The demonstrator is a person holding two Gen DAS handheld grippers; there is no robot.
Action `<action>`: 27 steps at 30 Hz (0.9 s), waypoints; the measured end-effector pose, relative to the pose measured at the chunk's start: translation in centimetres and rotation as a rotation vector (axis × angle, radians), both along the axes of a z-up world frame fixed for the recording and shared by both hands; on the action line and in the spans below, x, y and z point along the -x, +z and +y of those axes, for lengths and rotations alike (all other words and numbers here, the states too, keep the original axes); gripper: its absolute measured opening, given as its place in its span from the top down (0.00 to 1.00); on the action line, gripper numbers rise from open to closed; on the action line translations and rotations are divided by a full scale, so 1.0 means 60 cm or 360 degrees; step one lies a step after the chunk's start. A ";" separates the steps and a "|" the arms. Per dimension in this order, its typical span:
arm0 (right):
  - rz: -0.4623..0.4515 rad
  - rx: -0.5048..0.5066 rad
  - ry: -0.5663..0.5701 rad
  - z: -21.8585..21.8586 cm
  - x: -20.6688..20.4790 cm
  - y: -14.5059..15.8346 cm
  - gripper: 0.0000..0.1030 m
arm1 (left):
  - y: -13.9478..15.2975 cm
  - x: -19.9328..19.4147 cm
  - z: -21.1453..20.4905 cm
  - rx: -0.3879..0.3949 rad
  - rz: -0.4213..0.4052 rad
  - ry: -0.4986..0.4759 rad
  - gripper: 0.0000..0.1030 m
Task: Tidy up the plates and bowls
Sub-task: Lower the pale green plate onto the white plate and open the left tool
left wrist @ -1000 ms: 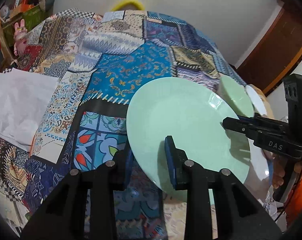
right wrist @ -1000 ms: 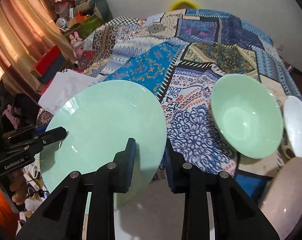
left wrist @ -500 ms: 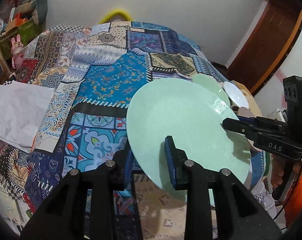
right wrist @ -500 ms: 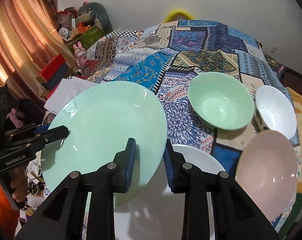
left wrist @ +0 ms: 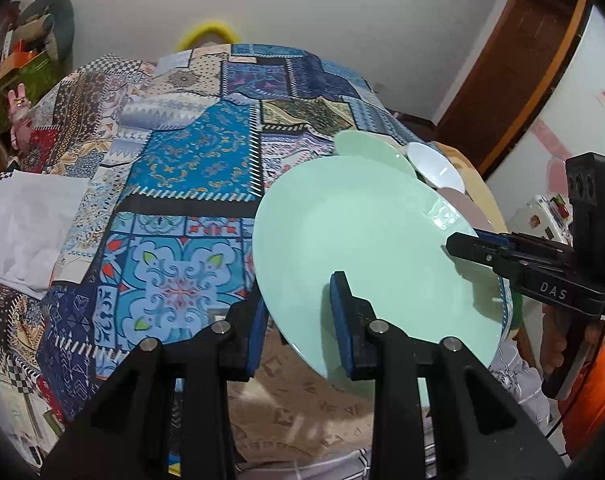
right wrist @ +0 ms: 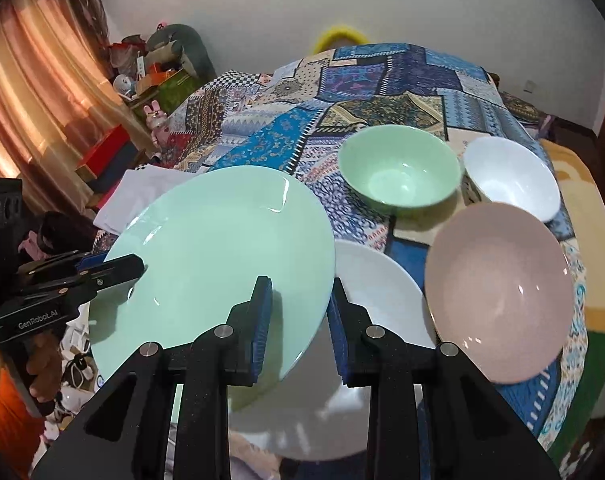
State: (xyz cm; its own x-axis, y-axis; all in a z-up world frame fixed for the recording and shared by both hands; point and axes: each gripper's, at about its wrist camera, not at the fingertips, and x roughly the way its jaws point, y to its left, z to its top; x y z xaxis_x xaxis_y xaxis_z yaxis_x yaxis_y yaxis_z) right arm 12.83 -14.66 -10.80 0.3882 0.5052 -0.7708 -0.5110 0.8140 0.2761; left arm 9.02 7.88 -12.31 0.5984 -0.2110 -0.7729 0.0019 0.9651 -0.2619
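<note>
Both grippers hold one large mint-green plate (left wrist: 366, 248) in the air, above the patchwork tablecloth (left wrist: 190, 160). My left gripper (left wrist: 298, 320) is shut on the plate's near edge. My right gripper (right wrist: 300, 320) is shut on the opposite edge of the same plate (right wrist: 222, 256); it also shows in the left wrist view (left wrist: 474, 246). Below and right of the plate lie a white plate (right wrist: 378, 284), a pink bowl (right wrist: 498, 296), a green bowl (right wrist: 398, 170) and a white bowl (right wrist: 510, 176).
A white folded paper (left wrist: 26, 224) lies at the cloth's left edge. Shelves with toys and boxes (right wrist: 150, 76) and an orange curtain (right wrist: 30, 92) stand at the far left. A brown door frame (left wrist: 514, 68) is at the right.
Both grippers have risen and pulled back with the green plate. The white plate, the pink bowl and the white bowl have come fully into the right wrist view.
</note>
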 end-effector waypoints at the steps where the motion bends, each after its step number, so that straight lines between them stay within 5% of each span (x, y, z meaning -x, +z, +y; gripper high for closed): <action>1: 0.0000 -0.0002 -0.0009 -0.006 0.002 -0.002 0.76 | 0.000 0.001 -0.004 -0.0002 0.0001 -0.0007 0.72; 27: 0.0169 -0.0060 -0.0129 -0.089 0.025 -0.086 0.76 | -0.095 -0.014 -0.087 0.0000 0.0214 -0.0132 0.71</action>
State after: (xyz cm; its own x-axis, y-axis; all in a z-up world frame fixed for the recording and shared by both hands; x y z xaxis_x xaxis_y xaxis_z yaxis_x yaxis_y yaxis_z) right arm 11.30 -19.97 -15.96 0.3461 0.5048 -0.7908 -0.4105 0.8394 0.3562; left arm 9.88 2.67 -18.01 0.4701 -0.2554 -0.8449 0.0466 0.9631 -0.2652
